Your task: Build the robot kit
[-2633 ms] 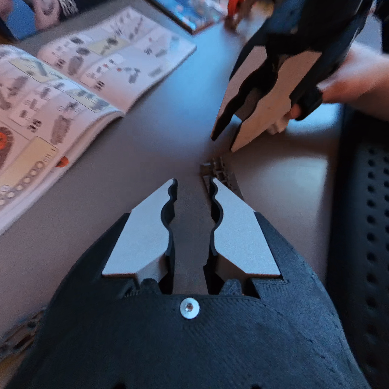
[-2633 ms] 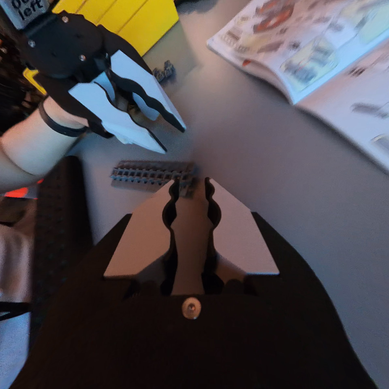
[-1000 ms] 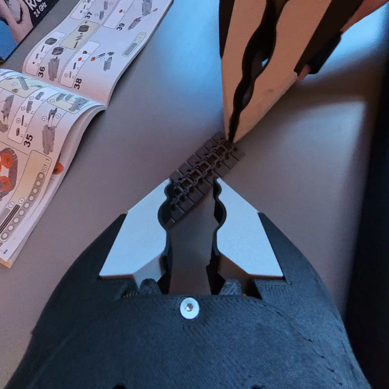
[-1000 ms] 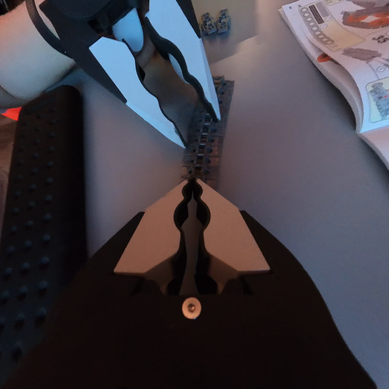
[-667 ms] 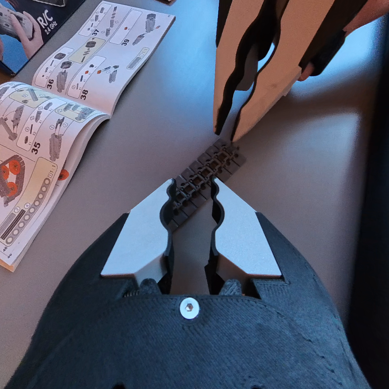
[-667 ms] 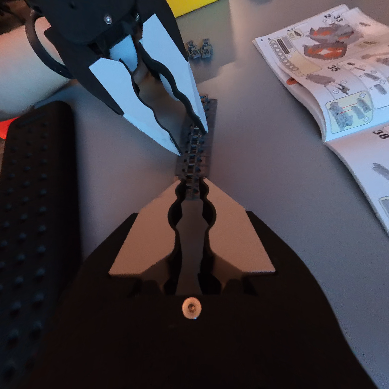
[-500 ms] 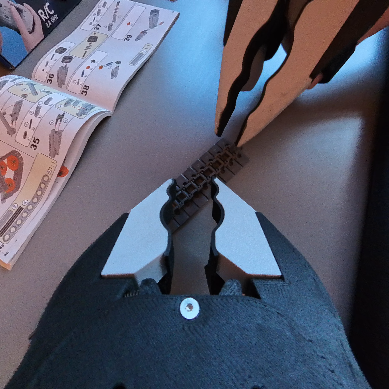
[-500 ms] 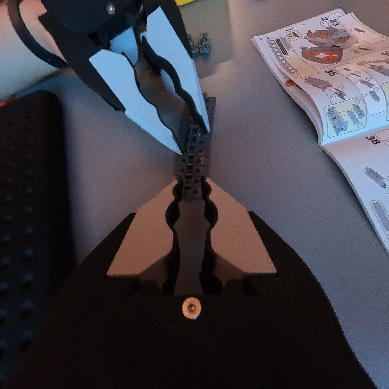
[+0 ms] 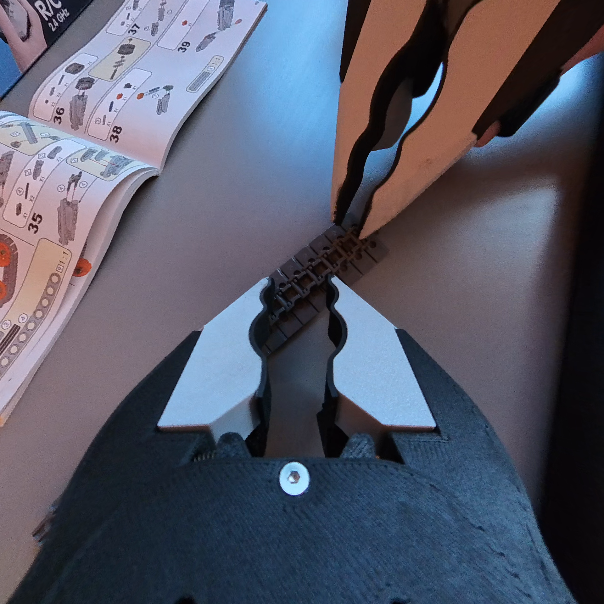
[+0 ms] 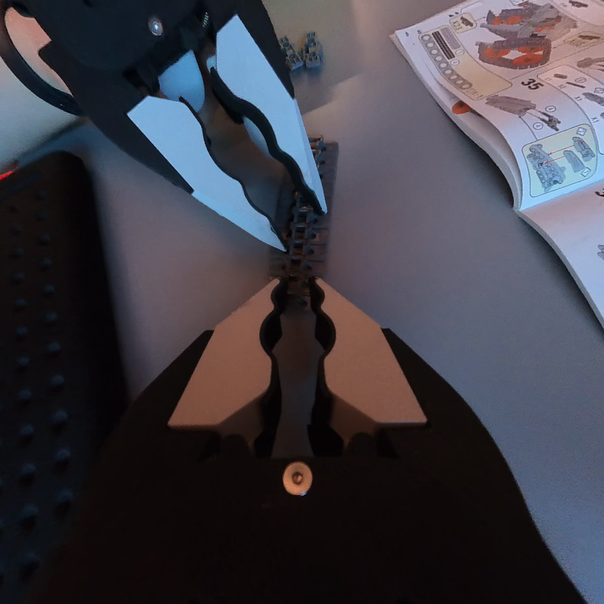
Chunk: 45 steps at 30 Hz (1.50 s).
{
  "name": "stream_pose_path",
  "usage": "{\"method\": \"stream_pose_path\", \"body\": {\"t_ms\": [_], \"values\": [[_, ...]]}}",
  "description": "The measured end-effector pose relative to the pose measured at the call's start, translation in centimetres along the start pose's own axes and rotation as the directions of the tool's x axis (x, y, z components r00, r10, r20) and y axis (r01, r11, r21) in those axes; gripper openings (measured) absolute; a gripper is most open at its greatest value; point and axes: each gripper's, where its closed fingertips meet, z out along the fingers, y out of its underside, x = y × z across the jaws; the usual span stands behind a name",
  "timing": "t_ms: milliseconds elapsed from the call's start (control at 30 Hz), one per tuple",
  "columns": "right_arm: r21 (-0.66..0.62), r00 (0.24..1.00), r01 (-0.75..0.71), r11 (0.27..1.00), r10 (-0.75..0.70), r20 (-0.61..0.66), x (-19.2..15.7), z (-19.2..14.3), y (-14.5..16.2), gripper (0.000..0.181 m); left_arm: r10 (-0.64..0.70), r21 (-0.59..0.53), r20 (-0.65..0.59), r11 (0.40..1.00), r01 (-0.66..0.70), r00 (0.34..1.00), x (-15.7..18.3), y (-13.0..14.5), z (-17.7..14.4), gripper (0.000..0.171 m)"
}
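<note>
A dark grey toy track strip lies flat and diagonal on the grey table. My left gripper is open, its fingertips straddling the strip's near part just above it. My right gripper comes down from the top of that view with its tips pinching the raised middle ridge at the strip's far end. In the right wrist view the right gripper is narrowly shut on the ridge of the track strip. The left gripper hangs open over the strip farther along.
An open instruction booklet lies left of the left gripper and shows at upper right in the right wrist view. A black studded mat borders the strip's other side. Two small grey pieces lie beyond. A dark box sits by the booklet. The grippers are tip to tip, or close to it.
The right gripper opened from a shut pinch, slid its tips onto the strip's end and narrowed around the middle ridge. The left gripper stayed open over the strip, hardly moving.
</note>
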Motion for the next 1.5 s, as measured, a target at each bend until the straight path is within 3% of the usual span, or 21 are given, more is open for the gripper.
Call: {"method": "stream_pose_path", "body": {"t_ms": [367, 700, 833, 1500], "values": [[-0.067, 0.994, 0.048, 0.997, -0.054, -0.096, -0.2, 0.4, 0.9, 0.014, -0.001, -0.006, 0.002, 1.0, 0.001, 1.0, 0.0, 0.1, 0.0, 0.03], [-0.054, 0.997, 0.008, 0.999, -0.012, -0.071, -0.3, 0.3, 0.9, 0.008, -0.003, -0.009, -0.005, 1.0, 0.003, 1.0, 0.1, 0.1, 0.0, 0.029], [-0.032, 0.998, -0.018, 0.999, 0.016, -0.059, -0.5, 0.2, 0.5, 0.02, -0.002, -0.01, -0.004, 1.0, 0.002, 1.0, 0.1, 0.1, -0.1, 0.029], [-0.077, 0.994, 0.025, 0.997, -0.032, -0.1, -0.3, 0.5, 1.1, 0.014, -0.006, -0.013, -0.005, 1.0, 0.006, 1.0, 0.1, 0.2, -0.1, 0.029]]}}
